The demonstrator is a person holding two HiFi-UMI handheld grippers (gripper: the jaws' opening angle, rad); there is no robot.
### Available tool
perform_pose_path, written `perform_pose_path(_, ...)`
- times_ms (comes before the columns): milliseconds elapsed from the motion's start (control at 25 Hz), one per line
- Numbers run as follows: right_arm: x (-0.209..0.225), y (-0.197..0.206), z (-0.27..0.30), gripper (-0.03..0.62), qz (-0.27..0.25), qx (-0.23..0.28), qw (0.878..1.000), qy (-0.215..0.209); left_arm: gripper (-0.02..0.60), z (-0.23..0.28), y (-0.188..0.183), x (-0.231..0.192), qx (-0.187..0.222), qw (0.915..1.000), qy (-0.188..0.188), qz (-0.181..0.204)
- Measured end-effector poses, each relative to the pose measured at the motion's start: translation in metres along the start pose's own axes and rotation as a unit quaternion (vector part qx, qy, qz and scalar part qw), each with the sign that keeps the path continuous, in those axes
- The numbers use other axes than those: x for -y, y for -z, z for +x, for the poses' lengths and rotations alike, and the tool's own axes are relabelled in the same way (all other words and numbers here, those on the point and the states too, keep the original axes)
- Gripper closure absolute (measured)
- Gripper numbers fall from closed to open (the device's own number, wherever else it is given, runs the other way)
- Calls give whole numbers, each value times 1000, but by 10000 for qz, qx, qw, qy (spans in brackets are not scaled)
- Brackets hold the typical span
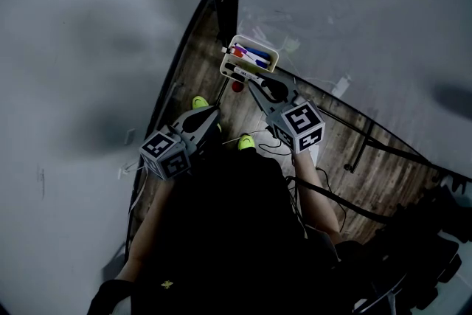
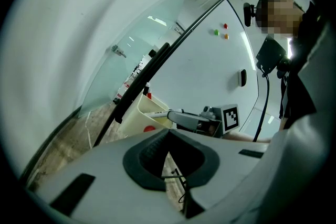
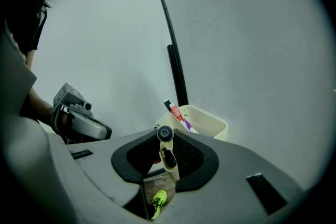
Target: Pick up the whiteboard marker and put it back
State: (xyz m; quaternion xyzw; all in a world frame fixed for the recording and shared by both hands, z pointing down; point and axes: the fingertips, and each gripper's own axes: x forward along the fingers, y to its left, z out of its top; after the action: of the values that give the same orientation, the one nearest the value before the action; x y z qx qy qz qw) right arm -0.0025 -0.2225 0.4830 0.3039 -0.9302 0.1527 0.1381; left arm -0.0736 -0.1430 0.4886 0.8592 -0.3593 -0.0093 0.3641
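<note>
The whiteboard marker point(image 3: 168, 156) is clamped in the right gripper point(image 3: 166, 135) beside the holder point(image 3: 214, 124), not yet released; the left gripper point(image 2: 168, 132) is closed, empty.

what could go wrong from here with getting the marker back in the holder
1. The right tool seems to pinch the whiteboard marker only near its tips. The marker could twist or slip out as it goes down.
2. The cream holder already has other markers in it. This one might land across them or on the rim and roll off to the floor.
</note>
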Motion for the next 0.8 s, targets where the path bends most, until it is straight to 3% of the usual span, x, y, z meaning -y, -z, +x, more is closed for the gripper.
perform_pose_path(160, -7, 2, 5, 514, -209, -150, 9997, -30, 560, -2, 1, 1, 5, 10000, -3, -65)
perform_pose_path(800, 0, 0, -4, 513, -165, -124, 9996, 174, 560, -4, 0, 5, 60, 10000, 29, -32)
